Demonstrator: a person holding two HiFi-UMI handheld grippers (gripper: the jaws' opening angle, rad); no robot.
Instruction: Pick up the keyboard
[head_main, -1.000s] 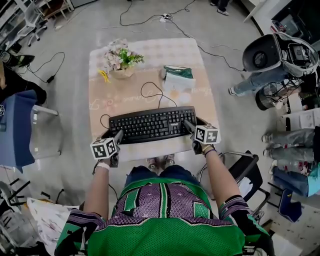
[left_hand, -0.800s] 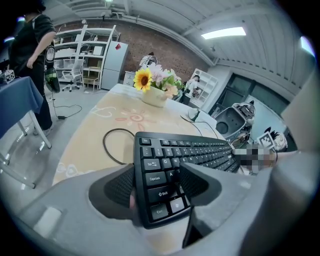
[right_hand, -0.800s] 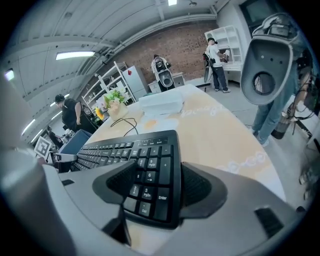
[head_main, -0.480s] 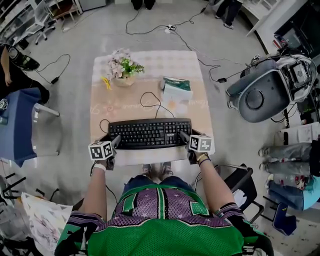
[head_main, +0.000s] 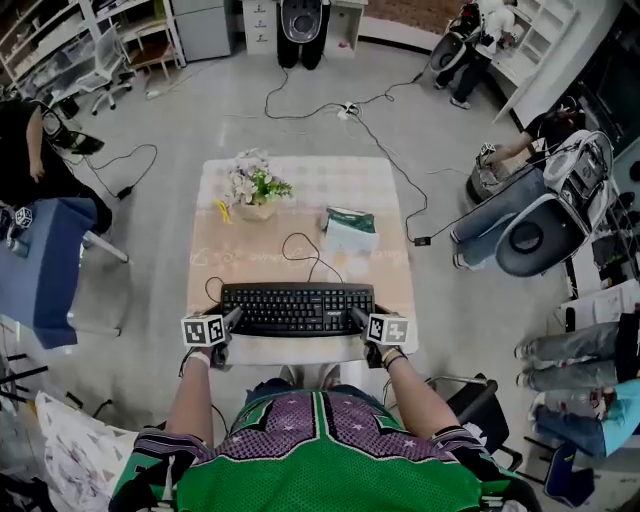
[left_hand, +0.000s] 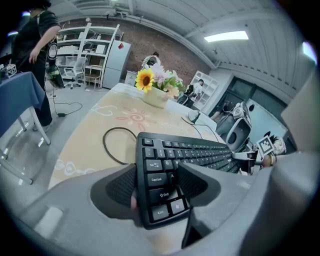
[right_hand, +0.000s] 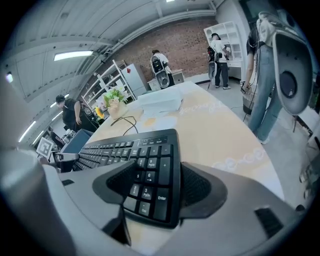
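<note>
A black keyboard (head_main: 297, 308) lies across the near edge of the table (head_main: 300, 180), and its cable (head_main: 305, 250) loops away over the cloth. My left gripper (head_main: 233, 316) straddles its left end. In the left gripper view the keyboard (left_hand: 170, 165) sits between the jaws of the left gripper (left_hand: 156, 174). Those jaws are closing, with one pad beside the edge and one over the keys. My right gripper (head_main: 358, 315) is at the right end. In the right gripper view the right gripper (right_hand: 160, 180) pinches the number-pad end of the keyboard (right_hand: 145, 165).
A pot of flowers (head_main: 250, 190) stands at the table's far left and a green-and-white packet (head_main: 350, 230) at mid right. A blue-draped stand (head_main: 45, 260) is to the left. Cables (head_main: 340, 105) cross the floor, and seated people and equipment (head_main: 530, 230) crowd the right.
The head view has pulled back and higher, so the table looks smaller and more of the room shows. Both grippers stay at the keyboard's two ends.
</note>
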